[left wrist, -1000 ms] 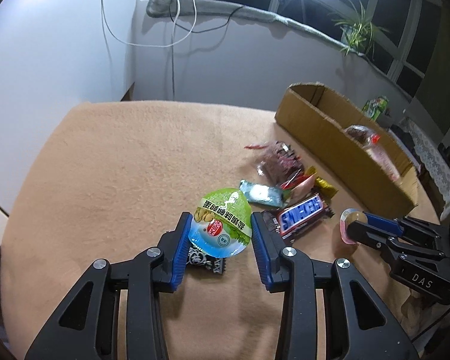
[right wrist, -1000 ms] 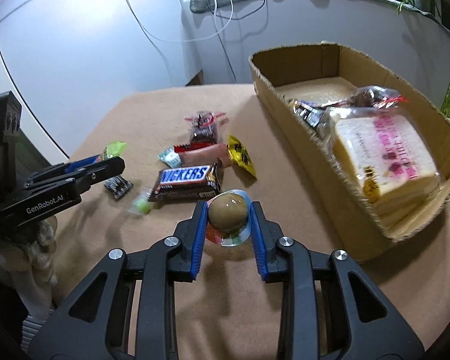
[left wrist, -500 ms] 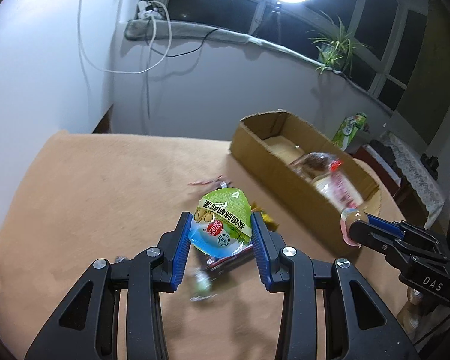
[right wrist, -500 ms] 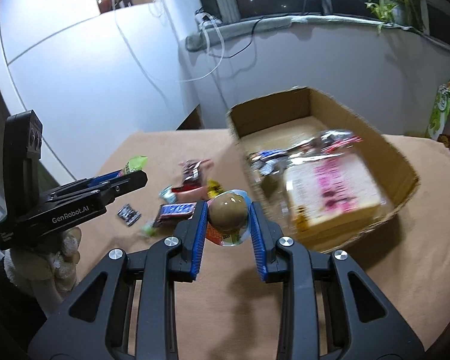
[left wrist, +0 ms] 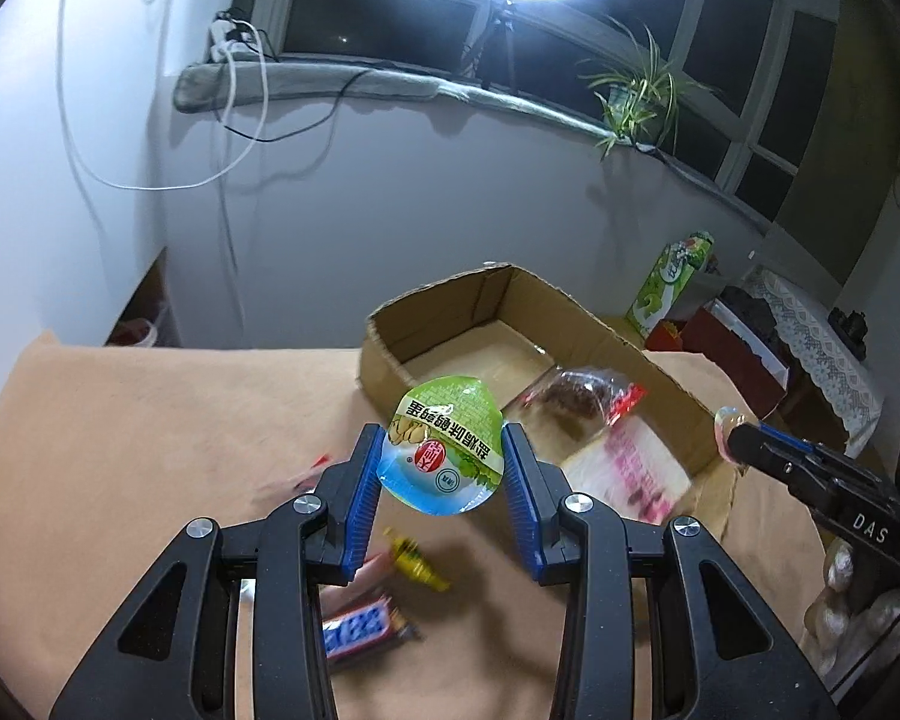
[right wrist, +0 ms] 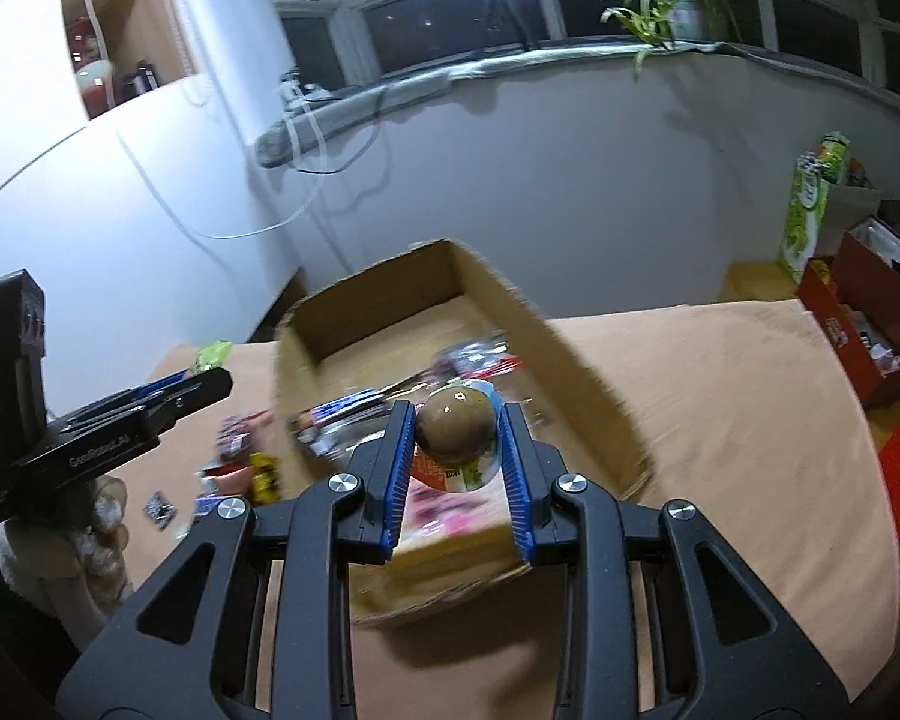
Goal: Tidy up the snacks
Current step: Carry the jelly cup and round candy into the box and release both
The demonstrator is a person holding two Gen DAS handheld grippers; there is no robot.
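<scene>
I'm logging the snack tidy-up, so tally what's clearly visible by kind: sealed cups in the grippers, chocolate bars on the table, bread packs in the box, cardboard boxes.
Sealed cups: 2, the green-lidded cup in the left gripper and the brown egg cup in the right gripper
chocolate bar: 1
bread pack: 1
cardboard box: 1
Total: 5

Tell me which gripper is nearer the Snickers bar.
Left. The left gripper hangs almost above the Snickers bar; the right gripper is off over the cardboard box.
</scene>
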